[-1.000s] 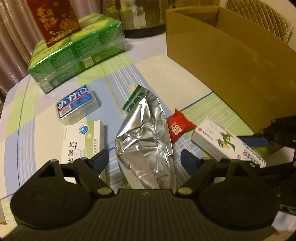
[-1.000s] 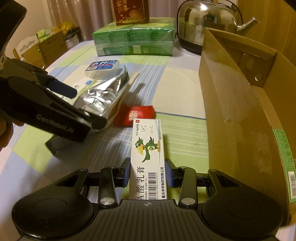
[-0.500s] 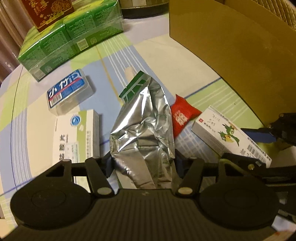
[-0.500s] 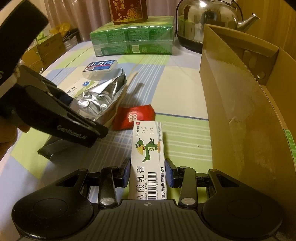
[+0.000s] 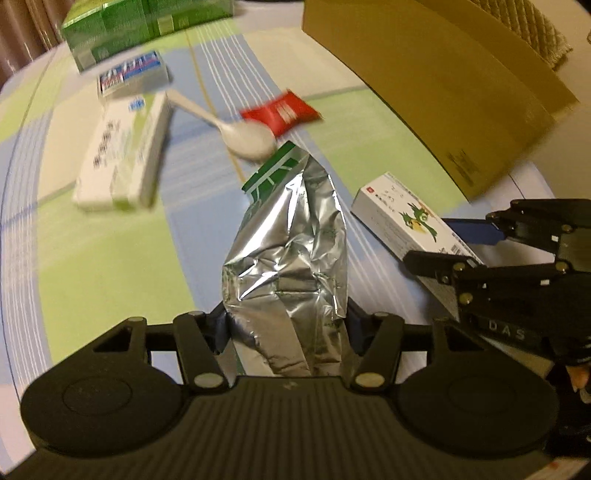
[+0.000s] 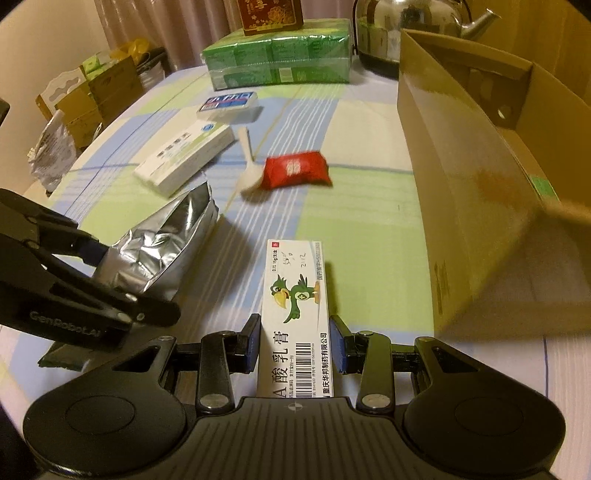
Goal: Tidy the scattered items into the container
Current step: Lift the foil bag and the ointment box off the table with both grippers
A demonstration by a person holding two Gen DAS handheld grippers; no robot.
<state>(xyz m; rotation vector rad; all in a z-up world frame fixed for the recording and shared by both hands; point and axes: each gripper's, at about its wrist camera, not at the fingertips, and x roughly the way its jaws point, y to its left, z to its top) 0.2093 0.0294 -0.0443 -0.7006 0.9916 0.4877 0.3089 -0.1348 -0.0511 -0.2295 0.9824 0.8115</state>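
Left gripper [image 5: 284, 325]: its jaws are clamping the lower end of the foil bag [image 5: 291, 251], a pad pressing in on each side.
Foil bag: it is pointing away from the gripper, its green-printed end reaching towards the spoon [image 5: 243, 136]; from the right wrist it is sitting tilted over the table [image 6: 362, 221], near the front edge.
Right gripper [image 6: 295, 347]: its jaws are standing close together, squeezing the white carton [image 6: 295, 314] with the green bird on it.
Carton: it is sticking out forward between the blue pads, just left of the near wall of the box [image 6: 458, 184].
Box: brown cardboard, open on top, it is standing along the table's right edge; its inside is showing only in part.
Red packet [image 6: 295, 171]: it is lying mid-table, touching the spoon's bowl.
Spoon: white, it is lying with its handle pointing to the far side.
Long white box [image 6: 184, 158]: it is lying left of the spoon.
Blue-label case [image 6: 229, 105]: it is lying just beyond that.
Green pack [image 6: 277, 59]: it is sitting at the far edge, a dark red box [image 6: 271, 14] on top, beside the kettle [image 6: 410, 26].
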